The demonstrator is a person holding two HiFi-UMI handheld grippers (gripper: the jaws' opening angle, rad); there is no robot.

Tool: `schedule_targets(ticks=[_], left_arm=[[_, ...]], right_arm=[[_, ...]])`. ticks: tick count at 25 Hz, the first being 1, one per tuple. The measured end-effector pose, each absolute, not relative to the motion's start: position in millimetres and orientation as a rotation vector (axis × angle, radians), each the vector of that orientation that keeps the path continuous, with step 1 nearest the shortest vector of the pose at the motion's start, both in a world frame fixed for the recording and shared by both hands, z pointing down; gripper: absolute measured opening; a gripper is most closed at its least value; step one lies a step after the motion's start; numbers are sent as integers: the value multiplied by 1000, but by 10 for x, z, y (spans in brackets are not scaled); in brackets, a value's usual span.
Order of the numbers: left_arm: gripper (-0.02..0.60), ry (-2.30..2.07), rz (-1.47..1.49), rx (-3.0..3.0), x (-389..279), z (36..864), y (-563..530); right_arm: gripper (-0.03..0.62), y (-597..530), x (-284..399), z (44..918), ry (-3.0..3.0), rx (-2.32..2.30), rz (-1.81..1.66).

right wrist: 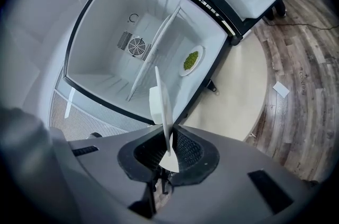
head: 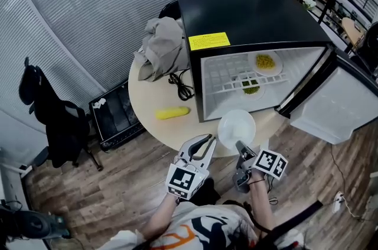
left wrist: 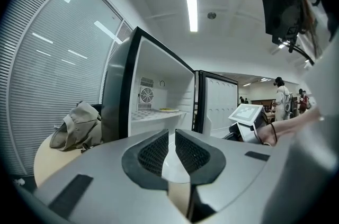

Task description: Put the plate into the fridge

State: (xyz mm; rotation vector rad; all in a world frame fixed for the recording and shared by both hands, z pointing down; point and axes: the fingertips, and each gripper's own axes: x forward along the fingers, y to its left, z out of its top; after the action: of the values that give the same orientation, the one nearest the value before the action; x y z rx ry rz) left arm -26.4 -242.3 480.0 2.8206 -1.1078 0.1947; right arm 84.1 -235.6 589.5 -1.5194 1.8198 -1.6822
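A white empty plate point(head: 236, 125) hangs over the table's front edge, just before the open black fridge point(head: 248, 12). My right gripper point(head: 239, 147) is shut on the plate's near rim. In the right gripper view the plate point(right wrist: 161, 101) shows edge-on between the pads of that gripper point(right wrist: 168, 135), pointing into the white fridge interior point(right wrist: 106, 59). My left gripper point(head: 205, 139) hovers left of the plate, apart from it. In its own view the left gripper point(left wrist: 172, 133) has a narrow gap between its jaws and holds nothing.
Inside the fridge, a plate of yellow food point(head: 266, 62) and a plate of green food point(head: 251, 86) sit at the wire shelf point(head: 224, 88). The fridge door point(head: 333, 107) swings out right. A yellow object point(head: 172, 113), black cable point(head: 183, 86) and grey cloth point(head: 160, 45) lie on the round table point(head: 147, 101).
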Motion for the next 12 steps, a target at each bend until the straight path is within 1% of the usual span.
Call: schedule_targets(ticks=[12], left_arm=[[48,-1053,172,2770,-255,4952,-2625]], right_arm=[[29,-2682,849,5944,1801,-1548,-1693]])
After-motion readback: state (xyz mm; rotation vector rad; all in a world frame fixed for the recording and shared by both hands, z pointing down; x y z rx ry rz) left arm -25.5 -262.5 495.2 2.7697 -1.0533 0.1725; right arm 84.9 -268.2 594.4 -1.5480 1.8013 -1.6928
